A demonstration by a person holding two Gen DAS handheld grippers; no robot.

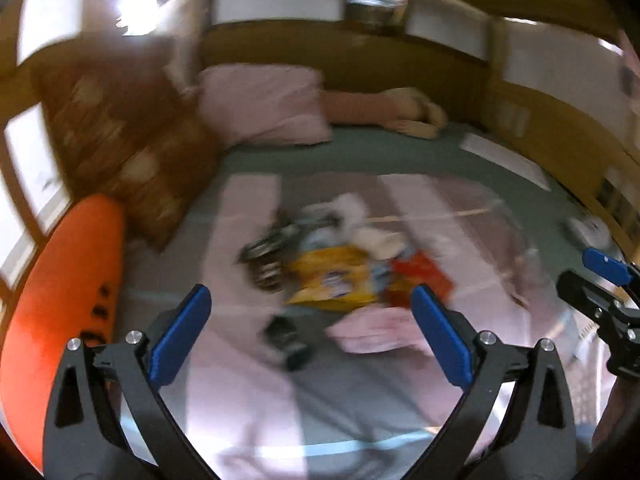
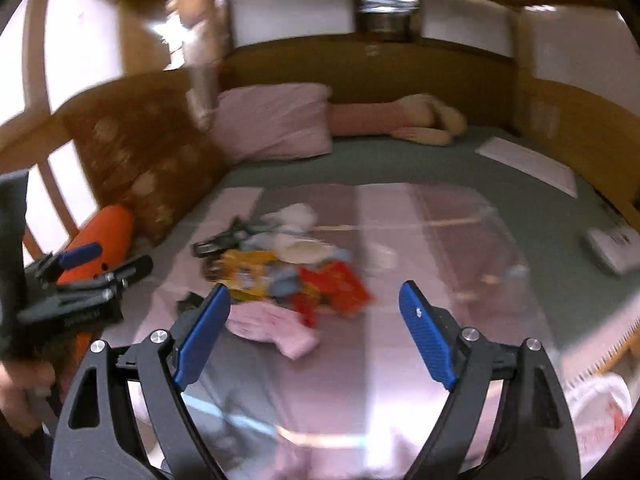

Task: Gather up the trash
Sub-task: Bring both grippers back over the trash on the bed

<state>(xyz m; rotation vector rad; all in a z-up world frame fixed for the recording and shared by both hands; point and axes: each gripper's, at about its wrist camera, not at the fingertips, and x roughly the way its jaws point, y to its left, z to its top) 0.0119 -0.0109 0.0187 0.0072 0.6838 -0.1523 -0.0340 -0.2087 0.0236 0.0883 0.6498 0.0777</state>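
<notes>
Seen from the left wrist, the left gripper (image 1: 312, 332) hangs with its blue pads spread wide and nothing between them, aimed down at a bed. The trash pile (image 1: 332, 264) lies just ahead of and slightly above the gap between the pads, on a clear plastic sheet (image 1: 480, 220) spread over the striped bedding. The heap runs crosswise to the gripper's line, from dark wrappers on the left through a yellow snack bag (image 1: 332, 280) to a red packet (image 1: 424, 276) on the right. The right gripper (image 1: 600, 280) shows at the pile's right edge of view.

From the right wrist, the right gripper (image 2: 314, 320) is likewise wide open and empty. Here the pile sits ahead and to the left of centre, its red packet nearest the left pad, a pink crumpled piece (image 2: 272, 328) closest in. The left gripper appears well left of the pile. Motion blur softens the wrappers; both hands look about equally near.
</notes>
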